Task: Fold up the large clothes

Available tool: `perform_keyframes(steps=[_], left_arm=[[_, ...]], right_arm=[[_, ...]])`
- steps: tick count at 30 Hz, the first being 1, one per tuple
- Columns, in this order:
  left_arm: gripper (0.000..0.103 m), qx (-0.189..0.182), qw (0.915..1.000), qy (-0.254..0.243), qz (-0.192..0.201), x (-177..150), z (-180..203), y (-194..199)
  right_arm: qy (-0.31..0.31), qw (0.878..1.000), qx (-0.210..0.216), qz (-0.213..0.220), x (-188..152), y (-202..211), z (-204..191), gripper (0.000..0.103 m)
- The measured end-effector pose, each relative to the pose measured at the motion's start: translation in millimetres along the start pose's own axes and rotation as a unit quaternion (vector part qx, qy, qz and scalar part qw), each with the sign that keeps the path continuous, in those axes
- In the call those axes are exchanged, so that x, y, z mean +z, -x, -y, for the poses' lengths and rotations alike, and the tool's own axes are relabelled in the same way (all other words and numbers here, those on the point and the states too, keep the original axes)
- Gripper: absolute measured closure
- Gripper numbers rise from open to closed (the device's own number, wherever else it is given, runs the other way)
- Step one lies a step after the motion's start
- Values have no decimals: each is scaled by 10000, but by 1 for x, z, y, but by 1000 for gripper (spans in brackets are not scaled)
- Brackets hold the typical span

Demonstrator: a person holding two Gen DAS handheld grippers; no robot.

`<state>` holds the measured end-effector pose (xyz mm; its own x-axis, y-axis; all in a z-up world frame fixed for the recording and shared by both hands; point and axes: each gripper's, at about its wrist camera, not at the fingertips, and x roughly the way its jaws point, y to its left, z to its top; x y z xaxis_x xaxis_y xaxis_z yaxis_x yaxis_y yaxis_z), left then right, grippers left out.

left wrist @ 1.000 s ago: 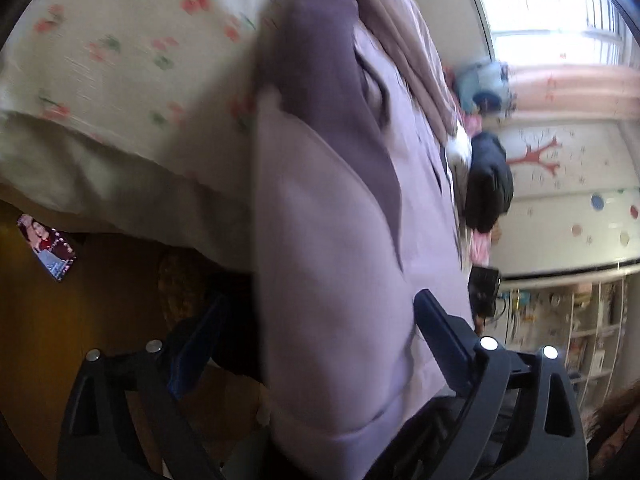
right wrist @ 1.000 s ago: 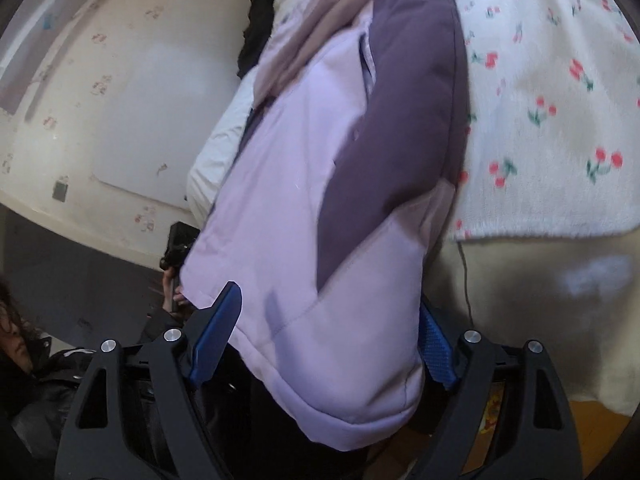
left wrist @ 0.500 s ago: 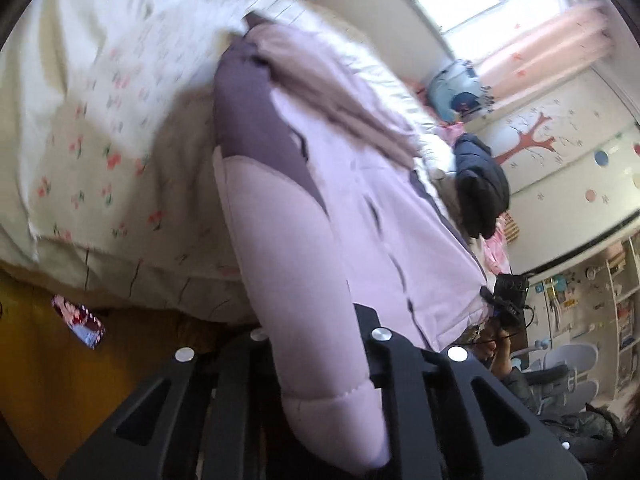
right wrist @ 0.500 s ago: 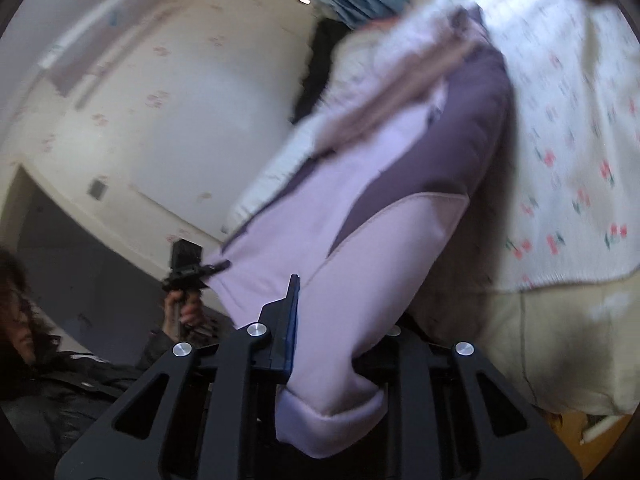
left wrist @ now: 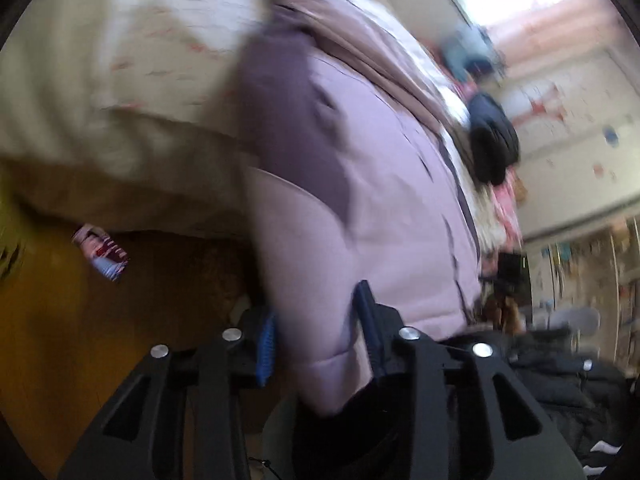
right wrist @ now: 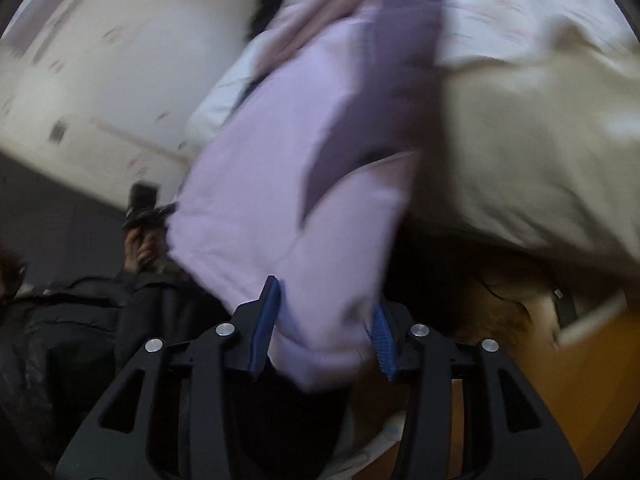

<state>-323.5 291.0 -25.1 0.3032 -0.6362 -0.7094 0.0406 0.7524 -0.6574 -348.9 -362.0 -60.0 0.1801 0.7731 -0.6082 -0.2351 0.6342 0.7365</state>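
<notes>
A large lilac padded jacket point(left wrist: 380, 184) with dark purple panels lies on a bed and hangs over its edge toward me. It also shows in the right wrist view point(right wrist: 288, 160). My left gripper point(left wrist: 316, 340) has its blue-padded jaws partly apart with the jacket's bottom hem lying between them. My right gripper point(right wrist: 324, 332) likewise has its jaws partly apart around the other bottom corner of the hem. Both views are blurred by motion.
The bed has a cream floral cover point(left wrist: 132, 52) and a cream skirt point(right wrist: 520, 152). Wooden floor point(left wrist: 80, 320) lies below, with a small picture card point(left wrist: 100, 252). A dark garment point(left wrist: 492, 140) lies on the bed's far side. A person in black point(right wrist: 80, 320) holds a camera at the left.
Both grippers were wide open a second ago, closed tight on the hem half a second ago, and now stand partly apart. Both views have swung lower toward the bed's edge.
</notes>
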Motion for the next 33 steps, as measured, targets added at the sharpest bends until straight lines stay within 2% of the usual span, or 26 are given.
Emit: perform_keyframes(steps=[3,5,8,9,11,16,18,20,25,26,27,28,29,31,33], left_arm=[[58,400,9972,303,556,8,-18,31],[51,588,9933,370,923,23,-16,45],[48,490,9914,-62,1215,59,26,37],[46,397,9910,-206,1261,71,39,31],[36,290,9891,-511,1350,103,74,10],[33,369,9848,-1104,1290,172,153,-63],[31,478,9828,-1245,1276,193,172,-85],[31,586,9830,-1255,1209,218,185,-112],[31,417,9890,-826,1153,254,168,-146],[31,396,9900,-689,1166,261,165,-152],[31,379,9904,-588,1190,264,160,-156],[31,361,9907,-497,1214,269,156,-160],[31,338,9909,-460,1219,275,155,-164],[31,363,9903,-455,1260,282,154,-169],[31,328,9881,-518,1413,289,156,-168]], right_arm=[[-204,9950,-407,893,7,43,13,49],[-89,9883,-646,1376,22,63,10,44],[404,9780,-931,1821,71,70,-13,42],[576,9757,-1008,1858,88,66,-22,42],[885,9708,-1184,1887,130,49,-33,39],[1211,9718,-1206,1623,228,-19,-53,37],[1142,9715,-1333,1593,266,-38,-46,37],[875,9733,-1274,1699,298,-51,-34,37],[416,9736,-1302,1828,347,-68,-1,37],[350,9747,-1303,1784,357,-77,6,39],[350,9745,-1385,1730,362,-80,10,45],[378,9753,-1421,1649,365,-85,14,69],[407,9762,-1453,1557,369,-90,16,80],[655,9746,-1433,1591,373,-90,11,87],[981,9677,-1399,1854,370,-78,-5,89]])
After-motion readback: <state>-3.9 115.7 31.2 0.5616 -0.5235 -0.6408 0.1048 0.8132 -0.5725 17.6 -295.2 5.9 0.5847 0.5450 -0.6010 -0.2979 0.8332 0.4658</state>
